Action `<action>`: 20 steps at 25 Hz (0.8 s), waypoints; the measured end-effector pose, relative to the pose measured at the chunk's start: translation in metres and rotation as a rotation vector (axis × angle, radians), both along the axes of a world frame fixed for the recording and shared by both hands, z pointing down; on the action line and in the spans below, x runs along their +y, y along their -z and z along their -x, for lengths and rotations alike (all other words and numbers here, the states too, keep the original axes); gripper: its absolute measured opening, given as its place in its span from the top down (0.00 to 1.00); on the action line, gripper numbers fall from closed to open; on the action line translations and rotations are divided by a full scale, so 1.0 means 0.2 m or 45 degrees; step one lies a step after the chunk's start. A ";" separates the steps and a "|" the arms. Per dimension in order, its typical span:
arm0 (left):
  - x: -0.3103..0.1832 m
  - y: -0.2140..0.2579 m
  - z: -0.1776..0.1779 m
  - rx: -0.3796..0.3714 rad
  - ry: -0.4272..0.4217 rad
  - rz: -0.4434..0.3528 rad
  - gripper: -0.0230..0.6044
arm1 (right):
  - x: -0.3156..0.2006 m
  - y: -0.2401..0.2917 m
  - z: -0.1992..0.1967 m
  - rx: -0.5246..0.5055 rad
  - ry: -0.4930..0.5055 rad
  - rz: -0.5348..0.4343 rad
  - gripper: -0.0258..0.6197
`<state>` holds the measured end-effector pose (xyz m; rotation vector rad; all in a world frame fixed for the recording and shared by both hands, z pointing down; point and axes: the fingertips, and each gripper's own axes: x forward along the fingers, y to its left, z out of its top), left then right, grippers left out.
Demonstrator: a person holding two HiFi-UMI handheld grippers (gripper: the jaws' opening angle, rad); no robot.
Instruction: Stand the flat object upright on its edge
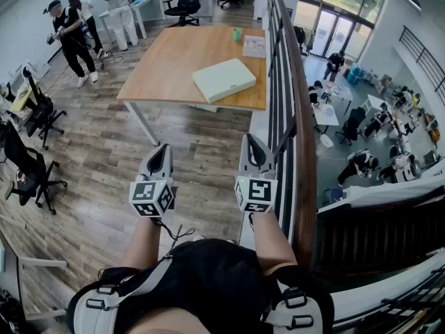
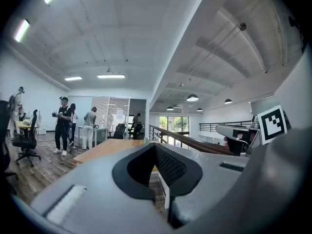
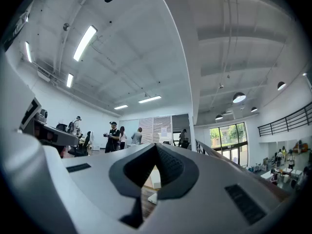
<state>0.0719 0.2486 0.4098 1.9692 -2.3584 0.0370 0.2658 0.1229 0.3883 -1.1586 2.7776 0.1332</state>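
Lying flat on light wooden table (image 1: 163, 72), pale green rectangular flat object (image 1: 224, 79), well apart from left gripper (image 1: 164, 152) and right gripper (image 1: 249, 142), both jaw pairs fully closed, empty.

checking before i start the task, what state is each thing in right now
left gripper: fingers shut, empty, held short of the table
right gripper: fingers shut, empty
pale green flat box: lying flat on the wooden table, untouched
green cup: upright near the table's far edge
paper sheet: lying flat beside the cup
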 end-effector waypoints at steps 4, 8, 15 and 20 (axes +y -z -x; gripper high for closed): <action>-0.03 0.02 0.01 -0.002 -0.004 0.002 0.96 | -0.03 0.01 0.01 -0.020 -0.001 0.030 0.95; -0.04 0.02 0.05 0.001 -0.003 -0.004 0.96 | -0.04 -0.01 0.04 -0.029 -0.011 0.066 0.95; -0.01 0.02 0.17 0.012 0.006 -0.020 0.96 | 0.00 -0.01 0.17 -0.016 0.015 0.039 0.95; 0.01 0.02 0.29 0.016 0.005 -0.037 0.96 | 0.04 -0.02 0.29 -0.009 0.026 0.036 0.95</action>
